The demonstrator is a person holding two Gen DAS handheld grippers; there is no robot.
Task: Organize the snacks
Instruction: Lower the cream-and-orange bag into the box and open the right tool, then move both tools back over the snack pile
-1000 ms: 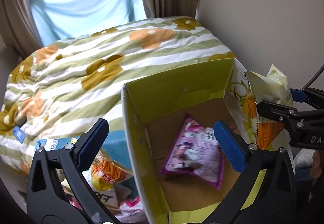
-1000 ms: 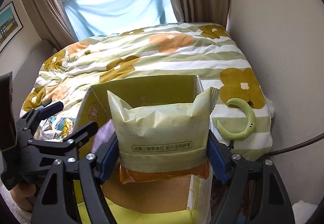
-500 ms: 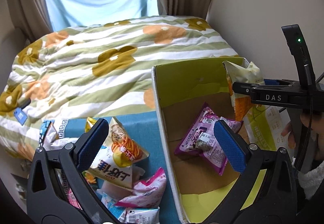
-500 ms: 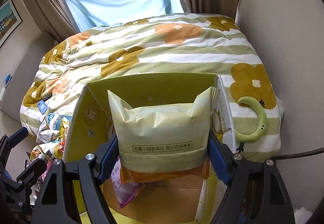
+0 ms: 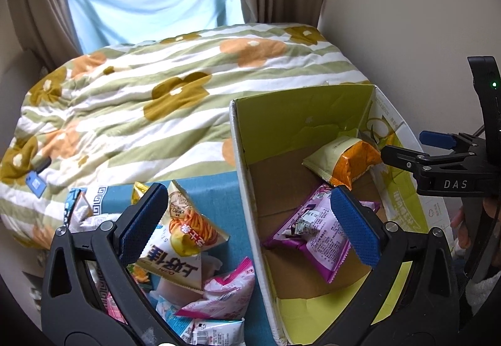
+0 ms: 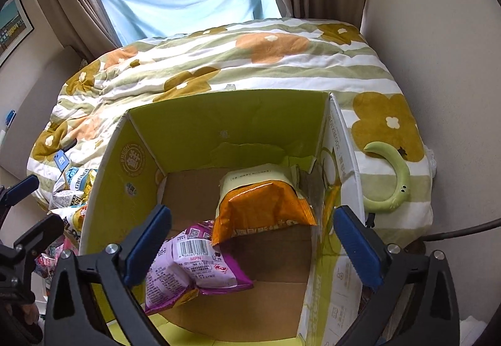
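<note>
An open cardboard box [image 5: 250, 189] with green flaps stands on the bed, and shows in the right wrist view [image 6: 225, 126] too. Inside lie a purple snack bag [image 5: 313, 236] [image 6: 194, 261] and a pale green and orange bag [image 5: 344, 161] [image 6: 263, 205] against the far right corner. My right gripper [image 6: 250, 242] is open and empty above the box. My left gripper [image 5: 250, 227] is open and empty over the box's left wall. A pile of snack bags [image 5: 178, 245] lies left of the box on a blue cloth.
A green striped flower duvet [image 5: 141, 101] covers the bed behind the box. A green crescent toy [image 6: 391, 180] lies right of the box by the wall. Curtains and a window are at the back. The right gripper also shows at the right edge of the left wrist view [image 5: 438, 158].
My right gripper has opened and let go of the green and orange bag, which now lies in the box. My left gripper has moved left toward the snack pile.
</note>
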